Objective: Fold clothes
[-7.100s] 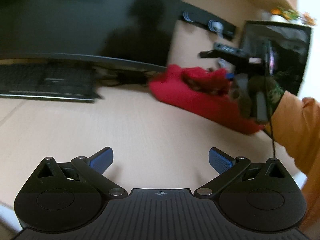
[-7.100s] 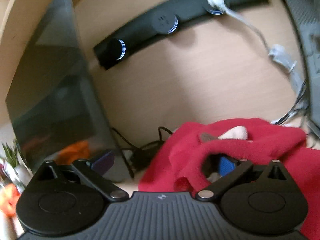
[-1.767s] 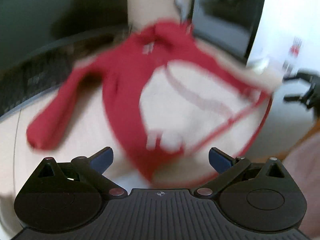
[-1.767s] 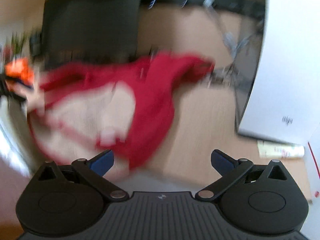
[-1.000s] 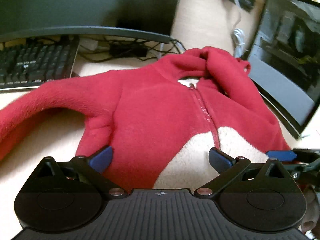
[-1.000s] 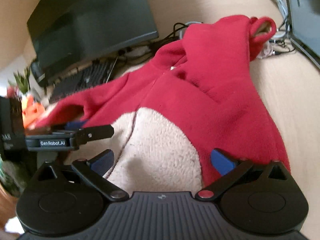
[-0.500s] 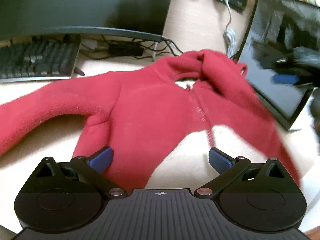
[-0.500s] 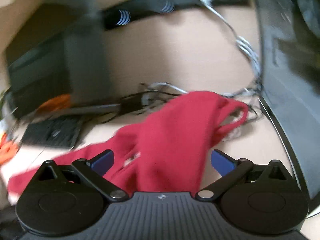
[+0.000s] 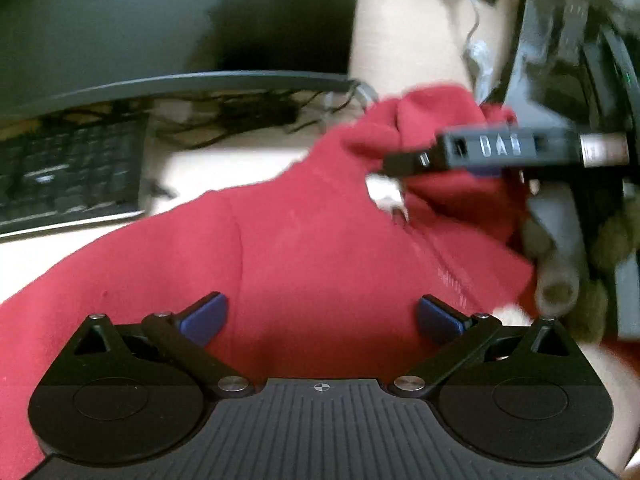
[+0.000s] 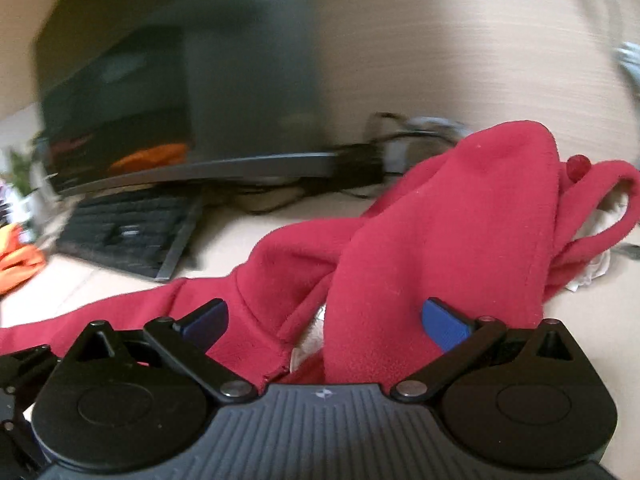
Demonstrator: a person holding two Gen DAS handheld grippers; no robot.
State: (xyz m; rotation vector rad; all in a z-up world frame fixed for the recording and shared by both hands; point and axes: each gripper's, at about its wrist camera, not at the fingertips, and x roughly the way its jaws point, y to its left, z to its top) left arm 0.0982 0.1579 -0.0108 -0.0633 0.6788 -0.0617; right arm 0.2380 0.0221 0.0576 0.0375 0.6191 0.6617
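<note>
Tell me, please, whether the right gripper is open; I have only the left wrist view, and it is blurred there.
Observer: Yes, open. The right wrist view shows the right gripper with its jaws spread wide.
Operator: Is it pinching any cloth?
Observer: No. The red hoodie lies between the blue pads, but they stand well apart.
Operator: How does the hood sit behind it?
Observer: It is humped up, with a looped edge draping off to the right.
</note>
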